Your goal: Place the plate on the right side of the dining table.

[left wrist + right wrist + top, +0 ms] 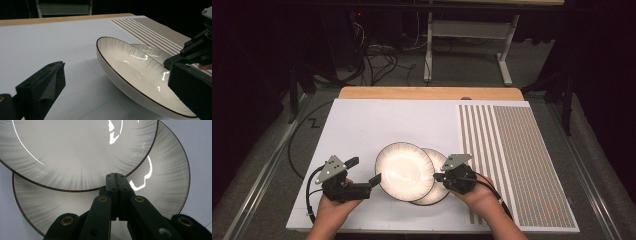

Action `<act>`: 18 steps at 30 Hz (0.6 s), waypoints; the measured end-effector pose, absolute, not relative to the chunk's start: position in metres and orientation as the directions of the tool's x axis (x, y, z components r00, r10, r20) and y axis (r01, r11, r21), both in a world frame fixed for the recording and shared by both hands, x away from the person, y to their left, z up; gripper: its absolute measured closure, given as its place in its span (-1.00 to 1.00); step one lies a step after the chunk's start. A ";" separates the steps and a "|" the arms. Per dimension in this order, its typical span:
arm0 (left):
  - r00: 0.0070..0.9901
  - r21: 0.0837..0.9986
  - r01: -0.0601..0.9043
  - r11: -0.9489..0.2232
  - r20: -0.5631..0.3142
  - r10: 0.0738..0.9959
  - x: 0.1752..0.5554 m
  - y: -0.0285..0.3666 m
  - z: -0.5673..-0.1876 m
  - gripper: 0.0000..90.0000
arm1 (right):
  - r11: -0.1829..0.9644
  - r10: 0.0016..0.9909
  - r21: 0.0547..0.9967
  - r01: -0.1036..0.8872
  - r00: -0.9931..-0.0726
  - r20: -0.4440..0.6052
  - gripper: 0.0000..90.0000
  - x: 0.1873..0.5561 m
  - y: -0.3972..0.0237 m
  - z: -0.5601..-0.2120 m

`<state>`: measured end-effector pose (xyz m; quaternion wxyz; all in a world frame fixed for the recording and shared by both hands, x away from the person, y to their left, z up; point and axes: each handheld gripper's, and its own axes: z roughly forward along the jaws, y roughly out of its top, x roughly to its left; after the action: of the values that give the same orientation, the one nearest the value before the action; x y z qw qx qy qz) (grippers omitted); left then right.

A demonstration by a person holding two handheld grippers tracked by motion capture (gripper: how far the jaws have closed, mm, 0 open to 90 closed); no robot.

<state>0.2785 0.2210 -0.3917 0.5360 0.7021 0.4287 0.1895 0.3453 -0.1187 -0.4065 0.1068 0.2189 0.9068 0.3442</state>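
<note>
The right gripper (117,176) is seen nearest, its jaws pressed together with nothing between them, the tips resting over the lower plate (162,185) just below the rim of the upper plate (75,150). The upper plate lies tilted, its right part propped on the lower plate and its left edge down on the desk (362,125). The left gripper (364,172) is held wide open at the upper plate's left edge, one jaw over its rim and the other out on the desk away from it; nothing is gripped. The step in hand is judged to be the taking of the upper plate. Next, the left jaws would need to be closed on that rim while the lower plate is steadied.
</note>
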 end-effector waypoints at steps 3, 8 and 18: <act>0.566 0.907 0.414 -0.077 -0.190 0.802 0.280 0.220 -0.389 -0.96 | 0.668 0.471 0.671 0.323 -0.881 -0.044 1.00 0.345 -0.119 -0.407; 0.578 0.886 0.455 -0.090 -0.217 0.787 0.285 0.217 -0.386 -0.96 | 0.668 0.470 0.671 0.322 -0.882 -0.044 1.00 0.345 -0.119 -0.406; 0.574 0.815 0.569 -0.107 -0.301 0.762 0.302 0.212 -0.385 -0.95 | 0.670 0.467 0.670 0.320 -0.883 -0.045 1.00 0.345 -0.119 -0.406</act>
<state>0.3023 0.2123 -0.3851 0.4931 0.7375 0.4511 0.0975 0.3453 -0.1186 -0.4063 0.1069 0.2166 0.9076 0.3433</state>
